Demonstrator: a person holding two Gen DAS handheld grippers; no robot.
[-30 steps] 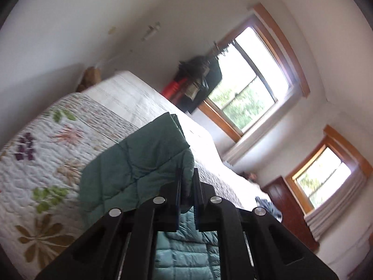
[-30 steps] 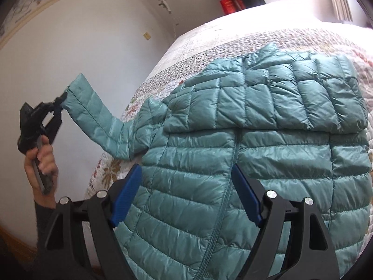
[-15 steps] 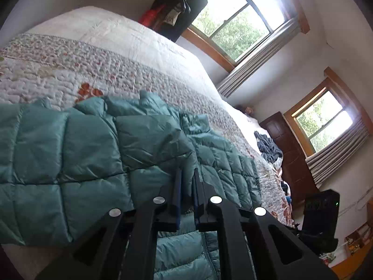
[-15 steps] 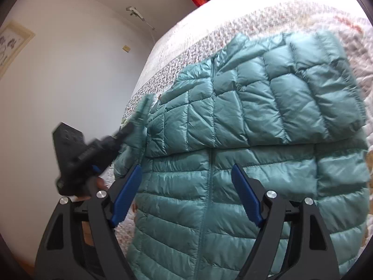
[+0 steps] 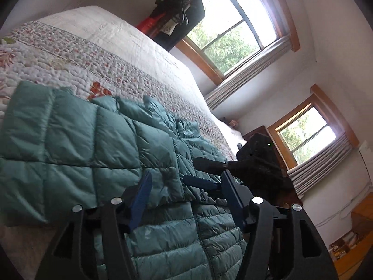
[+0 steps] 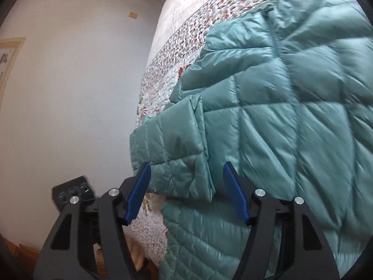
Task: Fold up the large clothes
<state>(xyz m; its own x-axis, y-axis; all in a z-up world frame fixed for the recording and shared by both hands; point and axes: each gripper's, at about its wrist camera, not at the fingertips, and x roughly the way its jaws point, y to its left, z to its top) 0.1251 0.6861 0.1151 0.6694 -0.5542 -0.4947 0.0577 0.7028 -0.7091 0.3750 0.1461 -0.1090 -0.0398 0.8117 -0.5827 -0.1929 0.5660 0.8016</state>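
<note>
Across the jacket (image 5: 98, 140) front lay the sleeve (image 6: 172, 149) the left gripper (image 5: 186, 193) had just released; both grippers' jaws gaped empty, the right gripper (image 6: 186, 191) included, so the side fold looked done.

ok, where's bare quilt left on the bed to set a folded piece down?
Free: the white quilt beyond the floral band, up to the hanging clothes by the window. A narrow strip between the jacket's folded sleeve and the wall-side bed edge. Crowded: the near half, under the jacket.

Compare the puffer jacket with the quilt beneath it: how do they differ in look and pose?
The jacket is plain teal and glossy; the quilt is whitish with a floral print. The jacket lies folded and rumpled; the quilt lies spread flat over the bed. Both are stitched and padded.
</note>
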